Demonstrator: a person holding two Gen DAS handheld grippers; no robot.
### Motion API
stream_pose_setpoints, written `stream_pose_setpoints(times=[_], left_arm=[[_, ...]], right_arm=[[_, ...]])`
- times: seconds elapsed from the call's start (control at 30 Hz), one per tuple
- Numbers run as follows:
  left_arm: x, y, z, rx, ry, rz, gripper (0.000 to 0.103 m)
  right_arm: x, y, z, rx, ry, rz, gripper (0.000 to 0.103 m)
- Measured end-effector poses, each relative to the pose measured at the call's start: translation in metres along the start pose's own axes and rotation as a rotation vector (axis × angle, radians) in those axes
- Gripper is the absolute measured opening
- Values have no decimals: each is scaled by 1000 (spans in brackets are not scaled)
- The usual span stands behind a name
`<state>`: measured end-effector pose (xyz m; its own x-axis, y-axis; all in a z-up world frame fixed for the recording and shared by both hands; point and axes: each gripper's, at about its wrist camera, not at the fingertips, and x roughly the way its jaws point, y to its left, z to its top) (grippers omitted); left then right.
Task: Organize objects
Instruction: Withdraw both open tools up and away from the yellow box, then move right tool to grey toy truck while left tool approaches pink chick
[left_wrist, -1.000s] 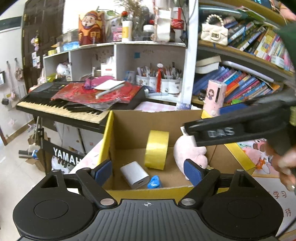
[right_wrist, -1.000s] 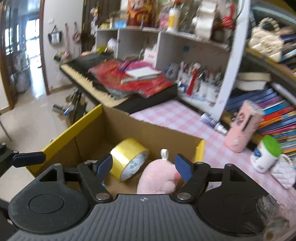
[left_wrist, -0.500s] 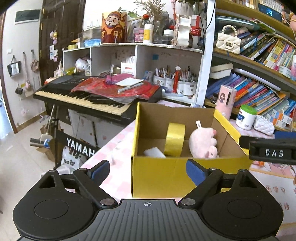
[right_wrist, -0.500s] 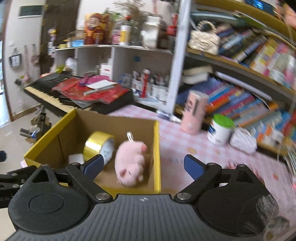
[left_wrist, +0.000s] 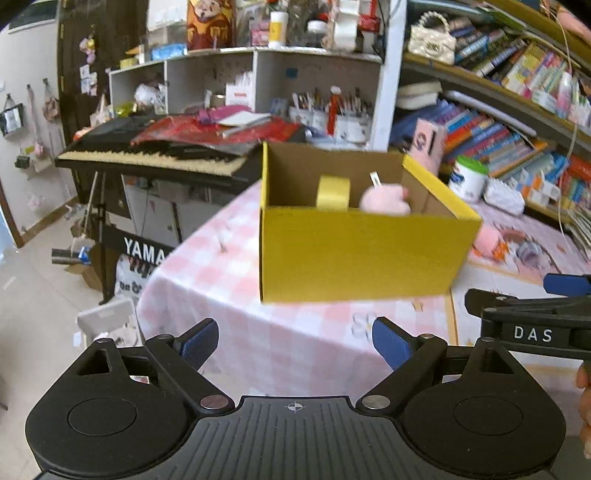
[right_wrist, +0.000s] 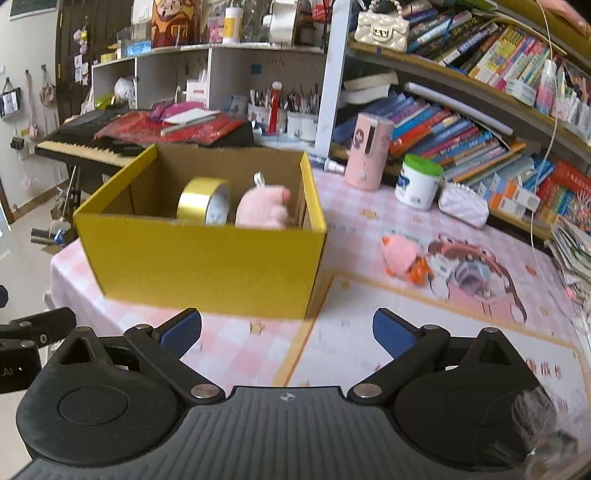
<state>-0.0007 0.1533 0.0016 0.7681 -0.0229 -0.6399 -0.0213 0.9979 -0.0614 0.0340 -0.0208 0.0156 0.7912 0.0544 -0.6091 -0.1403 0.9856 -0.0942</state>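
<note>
On the pink-checked worktop (right_wrist: 236, 354), before crowded bookshelves (right_wrist: 461, 122) and a keyboard (left_wrist: 155, 158), our left gripper (left_wrist: 295, 341) and right gripper (right_wrist: 287, 332) hang empty with fingers apart, short of the yellow box (right_wrist: 207, 262) holding tape roll (right_wrist: 205, 201) and pink plush (right_wrist: 264, 208).

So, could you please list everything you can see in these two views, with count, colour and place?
cardboard box: 1, yellow, on the table
tape roll: 1, gold, in the box
plush toy: 1, pink, in the box beside the tape
tub: 1, white with green lid, by the books
pink canister: 1, pink, near the shelf
keyboard: 1, black, left of the table
table: 1, pink checked cloth
left tongs: open, empty
right tongs: open, empty
</note>
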Motion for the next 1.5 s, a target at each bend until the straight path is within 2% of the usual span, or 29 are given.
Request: stream_pose_setpoints(times=[0.47,0.7,1.17,1.5], left_arm=[[-21,-5,-33,88,74,-35,92],[-16,-22,-39,139,107,-84,93],[-2,-81,-32,259,105,-222,93],[15,-118,-17,282,97,-262,93]], right_arm=[[-26,5,-44,56,68,-26,103],[-35,-5,-61,93,101,-61,103],[-50,-61,-79,214,119,-212,103],[-41,-101,-75,258,123,-265,103]])
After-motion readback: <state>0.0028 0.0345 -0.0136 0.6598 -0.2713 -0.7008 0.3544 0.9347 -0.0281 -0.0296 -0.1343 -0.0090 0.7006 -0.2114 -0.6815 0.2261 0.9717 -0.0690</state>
